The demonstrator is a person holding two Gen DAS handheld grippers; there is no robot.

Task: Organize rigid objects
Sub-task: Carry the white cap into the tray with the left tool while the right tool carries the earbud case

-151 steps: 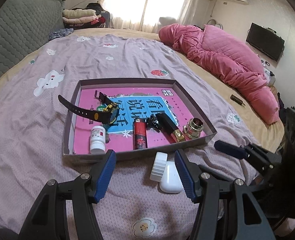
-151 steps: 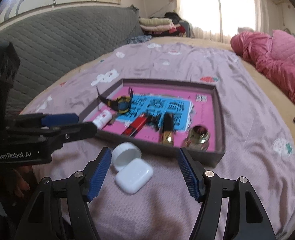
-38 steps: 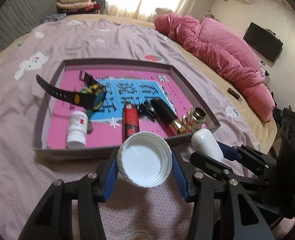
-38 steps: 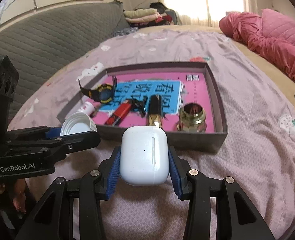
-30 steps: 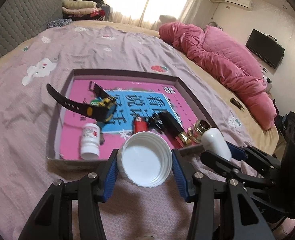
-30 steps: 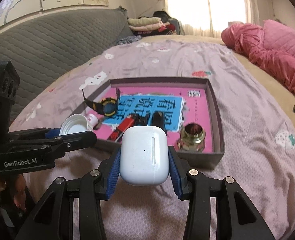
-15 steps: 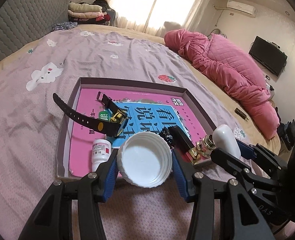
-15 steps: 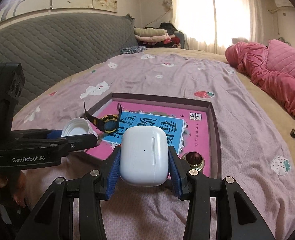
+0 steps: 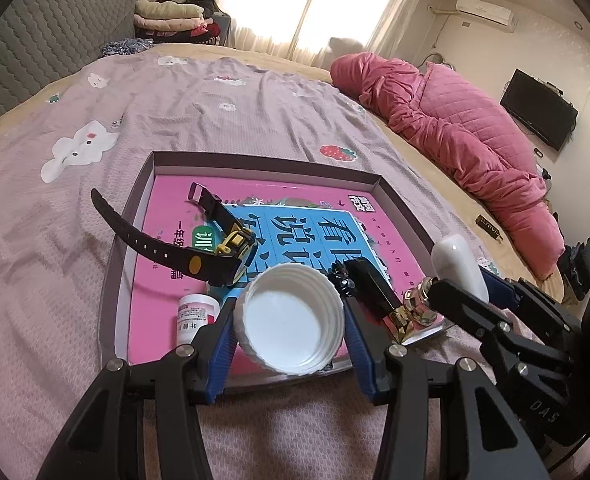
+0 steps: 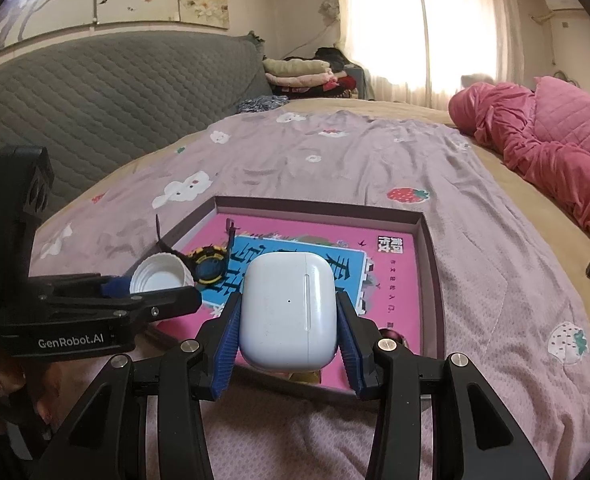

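The left gripper (image 9: 289, 322) is clamped on a round white ribbed plastic bottle cap (image 9: 289, 320), with its hollow side facing the camera. The blue ribbed pads (image 9: 221, 340) press on the cap's rim from both sides. The cap hangs above the near part of a shallow grey cardboard box lid (image 9: 255, 162) that lies on a lilac bedspread (image 9: 215, 112) printed with small cartoon figures.

The right gripper (image 10: 288, 312) is clamped on a smooth white rounded earbud case (image 10: 288, 312), held upright with its hinge line toward the top. The case is over the near edge of the same box lid (image 10: 431, 248). In the left wrist view the case (image 9: 459, 264) appears to the right of the cap, near the lid's right wall.

Contents of the lid:
- a pink and blue printed book cover (image 9: 295, 224) lining the floor;
- a black and yellow digital wristwatch (image 9: 215, 248), one strap resting over the left wall;
- a small white pill bottle (image 9: 195, 314) with a pink label, just left of the cap;
- a black and gold lipstick tube (image 9: 375, 292), lying flat;
- a gold metal fitting (image 9: 419, 300), near the right corner.

A crumpled pink quilted blanket (image 9: 455, 128) lies well apart on the right side of the bed.
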